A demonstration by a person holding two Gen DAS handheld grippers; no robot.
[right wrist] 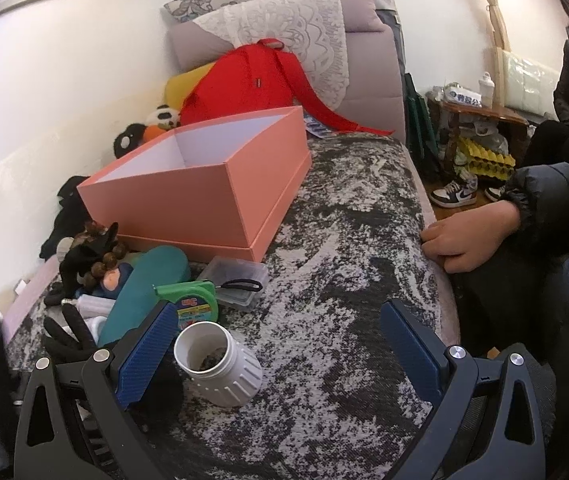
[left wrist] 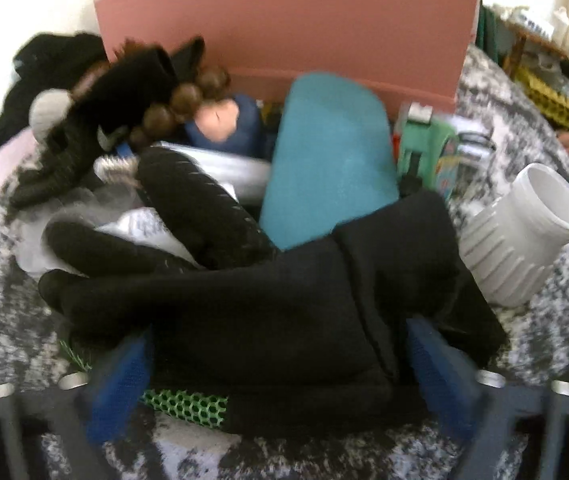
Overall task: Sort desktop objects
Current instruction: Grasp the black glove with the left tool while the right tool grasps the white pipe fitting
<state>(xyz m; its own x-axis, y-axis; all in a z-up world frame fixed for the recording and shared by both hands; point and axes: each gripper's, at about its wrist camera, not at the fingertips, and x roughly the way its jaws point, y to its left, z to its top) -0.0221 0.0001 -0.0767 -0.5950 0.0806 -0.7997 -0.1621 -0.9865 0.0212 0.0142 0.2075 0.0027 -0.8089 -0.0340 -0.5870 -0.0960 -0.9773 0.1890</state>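
Observation:
A black glove (left wrist: pixel 268 304) lies between the blue pads of my left gripper (left wrist: pixel 280 364); the jaws stand wide around its cuff and I cannot tell whether they press it. Behind it lie a teal case (left wrist: pixel 328 156), a green tape measure (left wrist: pixel 428 148), a string of brown beads (left wrist: pixel 180 104) on a black toy, and a white open jar (left wrist: pixel 520 236) on its side. My right gripper (right wrist: pixel 280 344) is open and empty, with the white jar (right wrist: pixel 220 364) just inside its left pad. The pink open box (right wrist: pixel 200 184) stands behind the pile.
The surface is a grey mottled cushion (right wrist: pixel 344 240). A clear small case (right wrist: pixel 236 284) with a black hair tie lies next to the tape measure (right wrist: pixel 192 300). A person's hand (right wrist: pixel 468 236) rests on the cushion's right edge. A red bag (right wrist: pixel 252 84) and plush toys lie behind the box.

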